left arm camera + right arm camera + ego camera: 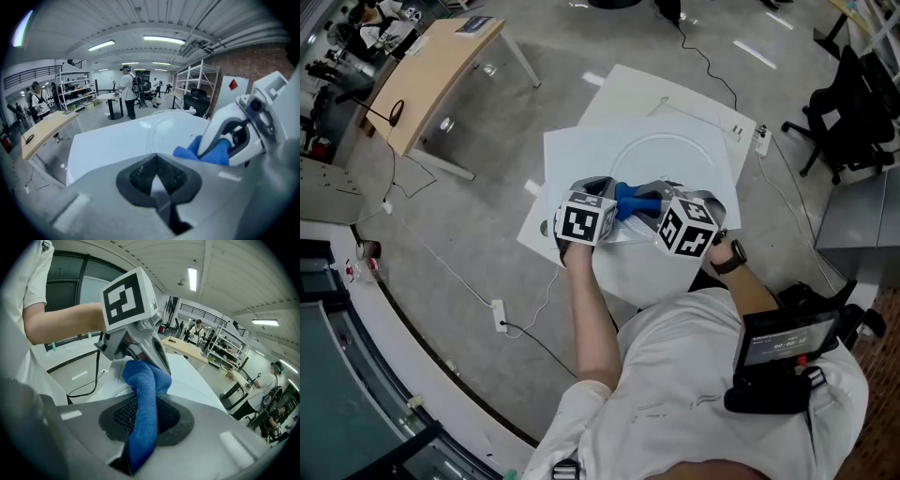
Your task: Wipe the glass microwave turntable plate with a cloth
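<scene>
The glass turntable plate [673,161] lies flat on the white table [572,150]. Both claws sit close together at the plate's near rim, their tips turned toward each other. The right claw [140,420] is clamped on a blue cloth [143,380], which runs up between its jaws and bunches in a fold beyond the tips, just off the plate's near edge. The left claw [157,176] has its jaws drawn together with nothing between them, its tips right beside the cloth bundle. Whether the cloth touches the plate cannot be told
</scene>
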The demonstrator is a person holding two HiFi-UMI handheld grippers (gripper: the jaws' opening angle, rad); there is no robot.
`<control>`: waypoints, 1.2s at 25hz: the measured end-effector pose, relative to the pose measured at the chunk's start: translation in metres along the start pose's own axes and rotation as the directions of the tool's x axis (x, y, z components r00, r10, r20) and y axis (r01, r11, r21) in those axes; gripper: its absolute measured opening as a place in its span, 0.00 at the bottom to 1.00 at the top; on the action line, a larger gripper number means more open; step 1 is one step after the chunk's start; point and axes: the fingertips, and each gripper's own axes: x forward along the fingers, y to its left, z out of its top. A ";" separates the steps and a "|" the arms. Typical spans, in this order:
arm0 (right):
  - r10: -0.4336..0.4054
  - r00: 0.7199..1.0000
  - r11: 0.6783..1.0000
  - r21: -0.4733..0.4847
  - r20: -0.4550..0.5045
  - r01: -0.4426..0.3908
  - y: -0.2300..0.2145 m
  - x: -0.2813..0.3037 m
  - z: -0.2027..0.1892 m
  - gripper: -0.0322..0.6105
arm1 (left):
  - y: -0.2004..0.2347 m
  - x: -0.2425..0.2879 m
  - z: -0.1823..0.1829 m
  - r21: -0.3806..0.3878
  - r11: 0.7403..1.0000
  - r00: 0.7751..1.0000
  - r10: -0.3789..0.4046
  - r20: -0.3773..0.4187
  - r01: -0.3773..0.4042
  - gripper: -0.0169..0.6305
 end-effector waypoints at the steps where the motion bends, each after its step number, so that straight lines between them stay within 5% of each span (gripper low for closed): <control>1: 0.004 1.000 1.000 -0.004 0.001 -0.004 -0.005 0.002 0.000 0.16 | 0.003 0.002 -0.002 -0.006 1.000 1.000 0.006 -0.004 -0.006 0.03; 12: 0.010 1.000 1.000 -0.011 0.008 -0.010 -0.066 0.028 0.002 0.16 | 0.009 0.004 -0.007 -0.040 0.999 1.000 0.024 -0.013 -0.024 0.03; 22: -0.215 0.967 0.972 0.067 -0.141 0.226 -0.155 0.007 -0.051 0.16 | 0.008 0.004 -0.004 -0.053 0.995 0.996 0.084 0.015 -0.083 0.03; 30: -0.287 0.921 0.931 0.150 -0.264 0.333 -0.145 -0.068 -0.121 0.16 | 0.008 0.004 -0.007 -0.047 0.996 0.997 0.079 0.004 -0.079 0.03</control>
